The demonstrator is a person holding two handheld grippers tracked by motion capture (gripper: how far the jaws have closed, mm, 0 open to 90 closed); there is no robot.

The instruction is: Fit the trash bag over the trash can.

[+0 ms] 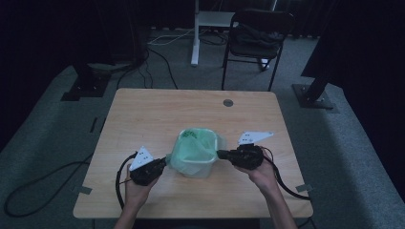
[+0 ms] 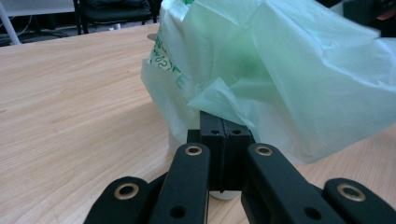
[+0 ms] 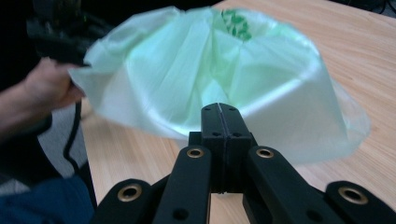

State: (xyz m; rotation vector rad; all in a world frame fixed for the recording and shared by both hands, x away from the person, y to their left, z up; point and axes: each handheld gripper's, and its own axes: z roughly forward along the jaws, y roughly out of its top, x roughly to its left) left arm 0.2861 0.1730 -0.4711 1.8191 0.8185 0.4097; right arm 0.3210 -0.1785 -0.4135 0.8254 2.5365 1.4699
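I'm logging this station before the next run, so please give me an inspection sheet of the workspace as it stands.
Surface: light wooden table, with a round grey grommet near the far edge.
Job's things: thin pale green plastic bag draped over the rim of a small translucent white bin, mid-table.
Clutter: nothing seen.
Grippers: left tongs shut on a fold of the bag; right tongs shut at the bag's opposite edge.
Cables: black cable trailing from the left tongs; another black cable from the right; loose ones on the floor.
Surroundings: grey carpet, black folding chair behind the table.
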